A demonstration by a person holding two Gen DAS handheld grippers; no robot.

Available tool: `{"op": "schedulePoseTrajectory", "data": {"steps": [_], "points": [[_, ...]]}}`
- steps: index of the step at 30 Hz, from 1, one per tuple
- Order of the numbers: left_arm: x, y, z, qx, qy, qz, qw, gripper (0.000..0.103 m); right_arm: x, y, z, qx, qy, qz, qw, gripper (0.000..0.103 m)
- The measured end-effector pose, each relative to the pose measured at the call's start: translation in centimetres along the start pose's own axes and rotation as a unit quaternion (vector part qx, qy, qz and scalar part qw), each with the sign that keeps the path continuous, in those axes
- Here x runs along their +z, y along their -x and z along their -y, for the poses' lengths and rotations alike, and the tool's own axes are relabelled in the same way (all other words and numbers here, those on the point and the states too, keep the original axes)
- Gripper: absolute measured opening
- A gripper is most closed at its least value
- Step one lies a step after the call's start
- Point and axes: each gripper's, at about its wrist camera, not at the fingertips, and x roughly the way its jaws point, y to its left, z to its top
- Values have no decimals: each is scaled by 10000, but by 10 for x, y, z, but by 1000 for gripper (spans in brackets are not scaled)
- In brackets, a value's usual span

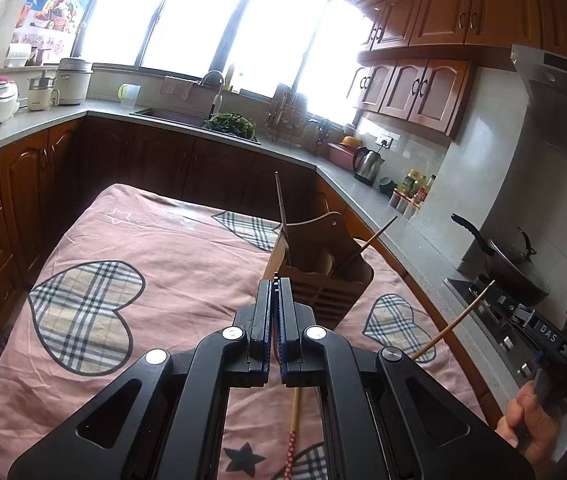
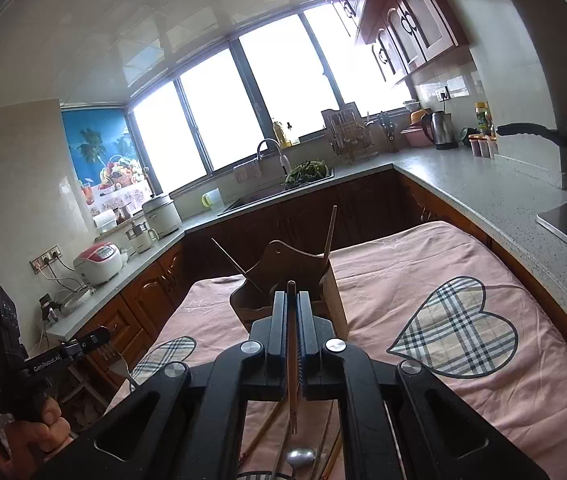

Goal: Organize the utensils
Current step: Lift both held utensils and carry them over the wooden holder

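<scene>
Kitchen scene, both wrist views. One tabletop (image 1: 171, 240), draped in a pink cloth with plaid heart patches, fills the foreground; grey counters and brown cabinets run around it on three sides.

One wooden utensil holder (image 1: 319, 268) stands on the cloth toward the far side of the tabletop, its tall arched back panel rising above a slotted front. Two thin sticks (image 1: 282, 208) rise out of it, one near upright and one leaning outward.

Two grippers. The left gripper (image 1: 276, 284) points at the holder from just short of it; its jaws are nearly together, and in the right wrist view a metal fork (image 2: 113, 354) projects beyond its tip. The right gripper (image 2: 292, 298), also aimed at the holder, is clamped on one wooden chopstick (image 2: 291, 344), which runs lengthwise between the jaws with its tip just past them.

Loose utensils on the cloth below the grippers: one chopstick with a red dotted end (image 1: 292, 440) under the left gripper, and one metal spoon (image 2: 301, 458) among several thin sticks under the right gripper; their exact number cannot be told.

One steel kettle (image 1: 368, 164) stands on the far counter.
</scene>
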Motion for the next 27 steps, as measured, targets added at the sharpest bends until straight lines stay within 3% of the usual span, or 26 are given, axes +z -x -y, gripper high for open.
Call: {"op": "schedulePoseTrajectory", "data": {"steps": [12, 27], "points": [[35, -20, 8, 288, -132, 413, 9986, 2, 30, -11, -1, 45, 86, 332, 9994, 4], [97, -89, 9, 690, -6, 900, 9935, 2, 89, -52, -1, 94, 78, 970, 9952, 4]]}}
